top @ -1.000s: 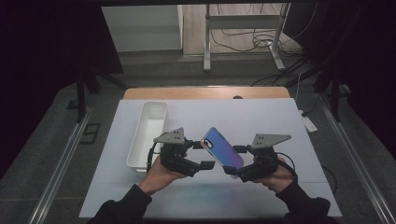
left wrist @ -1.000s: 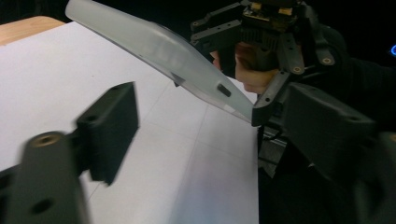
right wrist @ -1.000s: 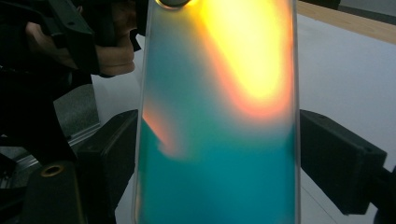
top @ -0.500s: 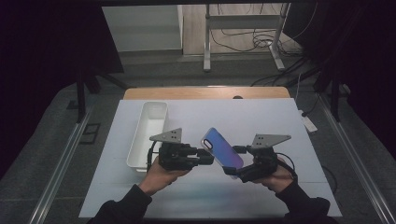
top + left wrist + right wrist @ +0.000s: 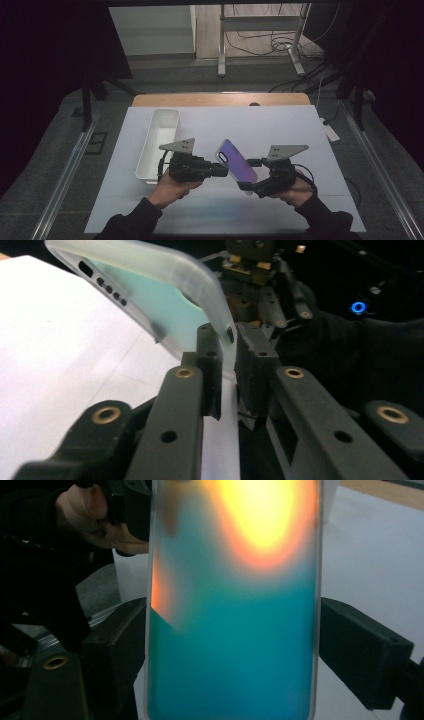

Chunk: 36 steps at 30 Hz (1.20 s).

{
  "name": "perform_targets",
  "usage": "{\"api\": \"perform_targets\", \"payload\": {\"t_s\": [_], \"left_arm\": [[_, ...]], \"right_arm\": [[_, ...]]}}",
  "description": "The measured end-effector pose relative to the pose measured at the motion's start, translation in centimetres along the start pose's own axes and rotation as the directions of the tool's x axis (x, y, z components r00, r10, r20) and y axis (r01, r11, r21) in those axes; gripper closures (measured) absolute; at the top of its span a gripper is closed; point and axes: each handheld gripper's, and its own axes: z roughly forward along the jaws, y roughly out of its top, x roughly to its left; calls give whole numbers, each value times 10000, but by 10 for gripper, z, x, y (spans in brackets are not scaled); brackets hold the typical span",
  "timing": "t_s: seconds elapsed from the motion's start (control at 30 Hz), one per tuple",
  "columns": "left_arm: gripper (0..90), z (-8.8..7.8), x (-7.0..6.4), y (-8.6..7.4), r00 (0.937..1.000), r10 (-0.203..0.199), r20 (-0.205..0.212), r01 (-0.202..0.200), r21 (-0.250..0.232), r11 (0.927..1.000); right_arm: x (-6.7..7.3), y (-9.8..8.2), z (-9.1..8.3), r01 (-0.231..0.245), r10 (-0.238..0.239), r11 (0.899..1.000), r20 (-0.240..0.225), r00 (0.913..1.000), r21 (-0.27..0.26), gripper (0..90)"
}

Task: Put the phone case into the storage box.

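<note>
Now | phone case (image 5: 237,161) held tilted above the worktop (image 5: 300,130) | right tool (image 5: 254,186) clamps its sides | left tool (image 5: 223,171), just closing, pinches its edge (thin, flexible) | pull gently, keep the right grip firm

White table (image 5: 280,125), white tray (image 5: 159,142)

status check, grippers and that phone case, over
Right gripper clamped across the phone case, holding it tilted above the table. Left gripper jaws just closed on its edge. White bin off to the left, nothing in the way.
</note>
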Motion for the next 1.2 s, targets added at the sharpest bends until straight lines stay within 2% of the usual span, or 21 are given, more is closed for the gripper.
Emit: {"api": "perform_targets", "payload": {"t_s": [0.1, 0.13, 0.2, 0.23, 0.33, 0.43, 0.5, 0.67, 1.0, 1.07, 1.2], "left_arm": [[851, 2, 0, 0, 9996, 56, 281, -60, 146, 9999], [870, 3, -1, 0, 9992, 81, 398, -90, 212, 9997], [875, 5, -2, 0, 9988, 228, 440, -244, 347, 9991], [882, 6, -2, 0, 9984, 271, 496, -289, 363, 9989], [883, 8, -2, 0, 9982, 321, 516, -342, 399, 9986], [888, 7, -2, 0, 9990, 327, 289, -340, 471, 9983], [888, 7, -2, -1, 9995, 273, 126, -279, 461, 9985], [888, 5, -3, -1, 9990, 308, -333, -288, 590, 9978], [887, 3, -3, 0, 9932, 353, -1105, -265, 807, 9964], [887, 3, -3, 0, 9928, 340, -1147, -250, 793, 9965], [887, 1, -2, 0, 9886, 366, -1460, -248, 815, 9964]], "right_arm": [[0, -2, 3, 127, -126, 9999, -135, 9998, 104, 168], [-1, -3, 5, 172, -163, 9995, -334, 9993, 275, 166], [-2, -4, 7, 157, -142, 9992, -418, 9990, 359, 166], [-3, -5, 9, 119, -90, 9989, -644, 9979, 447, 164], [-4, -5, 10, 73, -39, 9988, -708, 9975, 478, 162], [-4, -6, 13, 77, -35, 9970, -537, 9985, 774, 137], [-5, -6, 15, 58, -2, 9957, -598, 9982, 926, 120], [-4, -6, 17, 155, -91, 9946, -619, 9980, 1028, 92], [-6, -8, 16, 129, -83, 9929, -399, 9992, 1182, 59], [-6, -9, 16, 119, -75, 9929, -380, 9992, 1183, 54], [-6, -9, 14, 65, -37, 9932, -243, 9997, 1165, 42]]}}
